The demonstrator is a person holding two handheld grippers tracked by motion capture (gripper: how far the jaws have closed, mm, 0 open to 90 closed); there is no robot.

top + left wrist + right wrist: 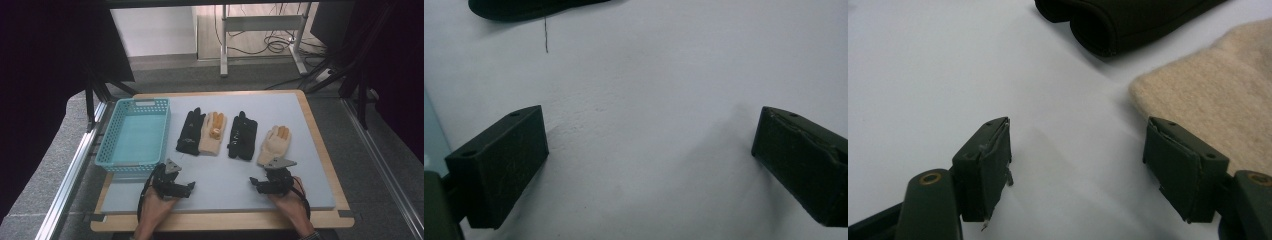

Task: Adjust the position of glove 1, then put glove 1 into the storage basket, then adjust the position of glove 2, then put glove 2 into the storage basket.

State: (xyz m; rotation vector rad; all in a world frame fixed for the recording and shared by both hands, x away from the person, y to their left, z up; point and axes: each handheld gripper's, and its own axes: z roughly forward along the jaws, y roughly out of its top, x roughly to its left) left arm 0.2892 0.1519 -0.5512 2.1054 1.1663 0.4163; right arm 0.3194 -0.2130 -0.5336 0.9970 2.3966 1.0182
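A grey mat (225,175) is laid over a wooden table (320,150), whose near edge is cut off at the bottom of the high view. A turquoise basket (134,132) is stood at the mat's left edge, its near wall partly masked by the left gripper (186,188).

Four gloves are set in a row across the middle of the mat: a black glove (190,131) touching a beige glove (212,133), then a second black glove (243,135), then a second beige glove (273,144), whose cuff is partly covered by the grey plate of the right gripper (255,184).

In the left gripper view (650,150), the jaws are seen standing wide apart over bare mat, with nothing between them; only the black glove's cuff (531,7) is caught, cut off at the top, with a loose thread below it. In the right gripper view (1078,160), the jaws are likewise spread with nothing held; the second beige glove (1218,110) is found just beside the right-hand jaw, though contact cannot be judged, and the second black glove's cuff (1118,20) is cropped at the top.

Both hands are rested near the mat's front edge, forearms cut off below.
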